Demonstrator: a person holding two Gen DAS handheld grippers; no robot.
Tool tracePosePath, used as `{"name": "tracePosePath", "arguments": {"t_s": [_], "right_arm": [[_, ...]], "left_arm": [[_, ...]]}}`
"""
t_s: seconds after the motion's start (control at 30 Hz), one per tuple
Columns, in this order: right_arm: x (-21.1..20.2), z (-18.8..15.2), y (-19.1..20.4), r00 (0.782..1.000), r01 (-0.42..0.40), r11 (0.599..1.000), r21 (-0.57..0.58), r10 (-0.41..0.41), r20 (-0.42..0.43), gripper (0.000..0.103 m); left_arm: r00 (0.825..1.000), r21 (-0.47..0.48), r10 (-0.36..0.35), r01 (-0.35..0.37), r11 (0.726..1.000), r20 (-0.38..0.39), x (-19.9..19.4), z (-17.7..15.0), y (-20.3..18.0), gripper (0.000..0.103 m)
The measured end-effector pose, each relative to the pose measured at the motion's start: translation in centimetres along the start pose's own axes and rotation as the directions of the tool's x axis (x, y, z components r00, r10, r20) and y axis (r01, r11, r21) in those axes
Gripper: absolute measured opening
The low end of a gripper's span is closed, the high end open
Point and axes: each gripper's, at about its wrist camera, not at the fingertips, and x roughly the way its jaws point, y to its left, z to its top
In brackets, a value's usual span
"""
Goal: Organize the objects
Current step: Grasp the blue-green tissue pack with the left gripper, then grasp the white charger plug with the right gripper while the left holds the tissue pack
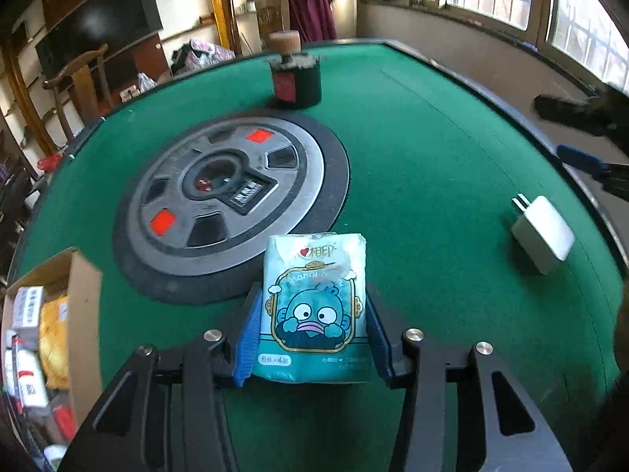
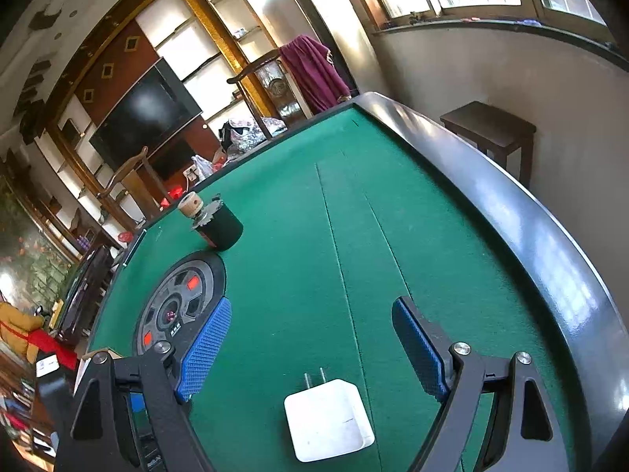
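My left gripper (image 1: 310,326), tilted steeply down, clenches the tissue pack (image 1: 314,306); my right gripper (image 2: 310,338) hangs spread above the white charger (image 2: 328,419), at its 6 o'clock.

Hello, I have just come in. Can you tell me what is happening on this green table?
A person is tidying the green table with two hand-held grippers. The left gripper is closed on a pack of tissues. The right gripper is open, with a white charger lying on the felt between its fingers, not gripped. A cardboard box at the table's left edge already holds several items.
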Motion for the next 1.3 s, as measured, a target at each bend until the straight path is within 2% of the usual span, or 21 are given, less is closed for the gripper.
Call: {"name": "tracePosePath", "arguments": {"t_s": [0.17, 0.3, 0.37, 0.53, 0.6, 0.67, 0.7, 0.77, 0.8, 0.9, 1.17, 1.3], "right_arm": [[1.5, -0.5, -0.3, 0.998, 0.01, 1.0, 0.006, -0.01, -0.07, 0.088], [2.5, -1.6, 0.1, 0.992, 0.052, 0.998, -0.036, -0.056, -0.112, 0.088], [2.3, -2.0, 0.4, 0.992, 0.057, 0.996, -0.066, -0.065, -0.112, 0.088], [2.0, -4.5, 1.4, 0.975, 0.13, 0.975, -0.178, -0.159, -0.157, 0.088], [2.4, -5.5, 2.1, 0.962, 0.17, 0.953, -0.251, -0.216, -0.167, 0.083], [2.7, -6.2, 2.9, 0.947, 0.229, 0.917, -0.328, -0.287, -0.142, 0.069], [2.8, -6.4, 3.4, 0.942, 0.244, 0.901, -0.359, -0.308, -0.134, 0.066], [3.0, -6.7, 4.0, 0.937, 0.258, 0.883, -0.393, -0.328, -0.121, 0.052], [3.0, -6.7, 4.2, 0.937, 0.259, 0.88, -0.399, -0.329, -0.117, 0.049], [3.1, -6.9, 4.3, 0.936, 0.263, 0.879, -0.397, -0.332, -0.115, 0.048], [1.9, -7.4, 4.3, 0.952, 0.189, 0.92, -0.344, -0.257, -0.165, 0.049], [0.9, -7.8, 5.0, 0.96, 0.155, 0.928, -0.34, -0.223, -0.169, 0.049]], "left_arm": [[0.998, -0.081, -0.052, 0.056, 0.995, 0.044, -3.9, -1.6, 1.0, 0.047], [0.992, -0.128, -0.095, 0.106, 0.986, 0.083, -7.2, -3.3, 1.6, 0.048], [0.991, -0.141, -0.098, 0.11, 0.984, 0.089, -8.3, -4.2, 1.9, 0.048], [0.993, -0.164, -0.09, 0.103, 0.981, 0.08, -9.6, -6.0, 2.9, 0.048], [0.993, -0.17, -0.085, 0.098, 0.981, 0.081, -9.9, -6.7, 3.0, 0.048], [0.994, -0.174, -0.075, 0.088, 0.981, 0.079, -10.1, -7.2, 3.3, 0.048], [0.995, -0.18, -0.066, 0.079, 0.981, 0.077, -10.3, -7.5, 3.5, 0.048], [0.996, -0.191, -0.061, 0.074, 0.979, 0.073, -10.6, -7.9, 3.8, 0.048], [0.996, -0.197, -0.049, 0.063, 0.978, 0.071, -10.8, -8.1, 4.0, 0.048], [0.997, -0.208, -0.028, 0.044, 0.977, 0.076, -11.3, -8.5, 4.4, 0.049], [0.997, -0.211, -0.003, 0.019, 0.977, 0.079, -11.7, -9.1, 4.8, 0.049], [0.997, -0.207, 0.008, 0.009, 0.978, 0.082, -11.8, -9.2, 4.7, 0.049]]}}
